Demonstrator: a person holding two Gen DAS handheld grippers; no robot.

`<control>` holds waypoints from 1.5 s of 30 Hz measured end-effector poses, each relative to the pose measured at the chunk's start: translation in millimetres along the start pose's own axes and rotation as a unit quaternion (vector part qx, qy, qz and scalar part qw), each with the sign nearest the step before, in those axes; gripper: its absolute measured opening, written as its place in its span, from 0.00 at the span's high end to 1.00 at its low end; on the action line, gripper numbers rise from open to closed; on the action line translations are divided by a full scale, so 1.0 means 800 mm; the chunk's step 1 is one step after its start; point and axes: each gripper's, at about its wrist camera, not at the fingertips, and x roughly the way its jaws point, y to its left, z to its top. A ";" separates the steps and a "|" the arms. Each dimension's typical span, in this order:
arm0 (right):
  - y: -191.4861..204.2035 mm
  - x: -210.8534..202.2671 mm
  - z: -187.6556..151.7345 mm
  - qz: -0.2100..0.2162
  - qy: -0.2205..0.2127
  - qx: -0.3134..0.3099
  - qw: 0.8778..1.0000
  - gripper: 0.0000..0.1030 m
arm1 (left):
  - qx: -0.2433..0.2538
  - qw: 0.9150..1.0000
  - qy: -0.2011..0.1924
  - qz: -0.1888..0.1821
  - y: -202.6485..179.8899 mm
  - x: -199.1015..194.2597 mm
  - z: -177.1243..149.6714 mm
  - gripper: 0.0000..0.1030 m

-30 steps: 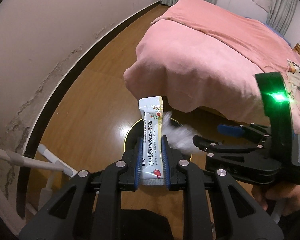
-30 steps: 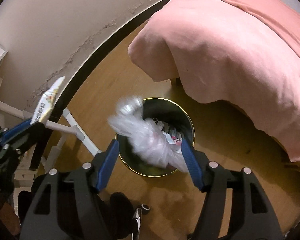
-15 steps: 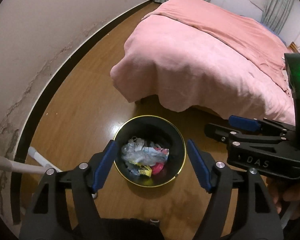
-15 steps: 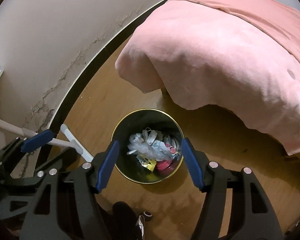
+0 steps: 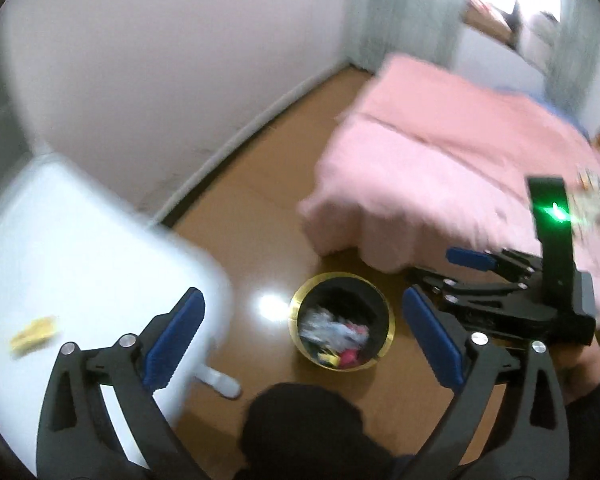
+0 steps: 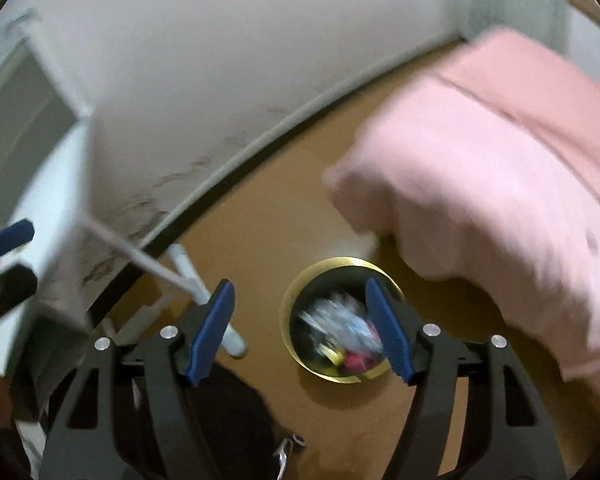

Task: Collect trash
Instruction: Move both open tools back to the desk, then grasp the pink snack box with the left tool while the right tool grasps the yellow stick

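- Left claw (image 5: 304,332): jaws opening, spread wide, nothing between the blue pads; it has hold of nothing.
- Right claw (image 6: 300,330): jaws opening, moderately apart, empty; the bin shows between them only as background.
- Trash (image 5: 334,334): crumpled clear film and bright wrappers lying inside the bin (image 5: 342,280), on the floor (image 5: 260,224) near the corner of the bed (image 5: 440,168).
- A small yellowish scrap (image 5: 34,336) lies on the white tabletop (image 5: 80,248) at left; too blurred to identify, though it may be further trash.
- Risk: both views are smeared, so aiming at the scrap could miss it or push it off the tabletop edge.
- Risk: a flat, thin scrap on a smooth surface may slide from under the pads rather than lift.
- Risk: the light film sits high in the bin; a careless drop could bounce off it onto the floor.
- Materials: bin is round, dark inside, with a shiny gold rim; floor is glossy brown wood; bed cover is soft pink fabric with draped folds; wall (image 6: 228,60) is matt, cracked near the skirting.
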 end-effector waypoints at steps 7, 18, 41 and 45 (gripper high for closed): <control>0.209 -0.022 0.043 0.144 -0.040 -0.178 0.973 0.27 | -0.127 0.978 -0.027 0.163 0.202 -0.103 -0.052 0.06; 0.388 0.062 0.048 0.193 0.028 -0.375 0.906 0.26 | -0.311 0.900 0.011 0.305 0.430 -0.127 -0.137 0.06; 0.411 0.073 0.033 0.186 0.030 -0.382 0.905 0.87 | -0.230 0.939 0.017 0.253 0.418 -0.106 -0.120 0.59; 0.369 0.054 0.043 0.163 0.014 -0.320 0.933 0.87 | -0.201 0.954 0.009 0.223 0.357 -0.100 -0.102 0.59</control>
